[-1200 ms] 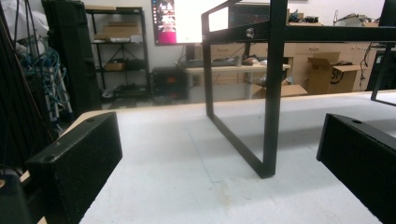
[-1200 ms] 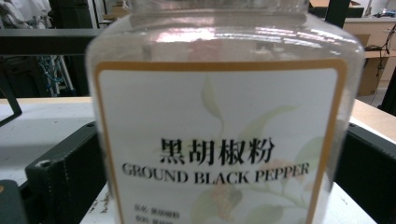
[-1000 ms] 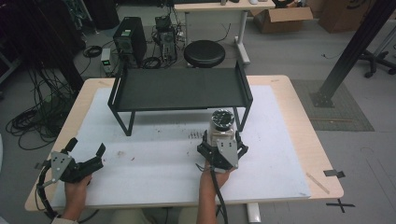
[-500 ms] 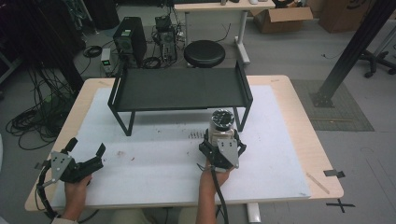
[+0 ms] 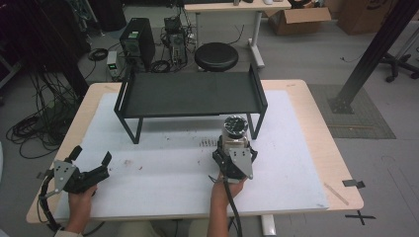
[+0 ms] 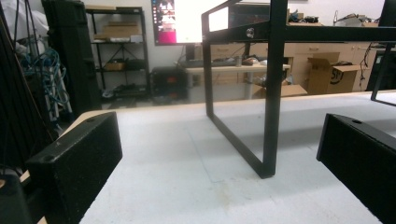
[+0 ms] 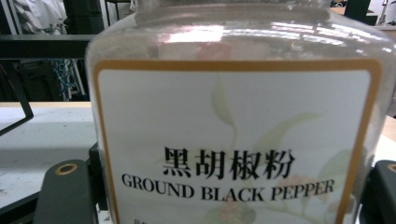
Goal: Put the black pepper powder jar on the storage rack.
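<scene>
From above, our right gripper has just been closing on the ground black pepper jar, upright beside the black rack's front right leg. Our left gripper rests spread wide. Up close, pads hug the jar.

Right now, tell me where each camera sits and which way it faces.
High view: above the person's side, looking down on the table; both forearms, both tongs.
Left gripper view: low on the left tongs, facing the black rack; open jaws.
Right gripper view: on the right tongs, against the pepper jar.
Shared: rack, jar.
</scene>
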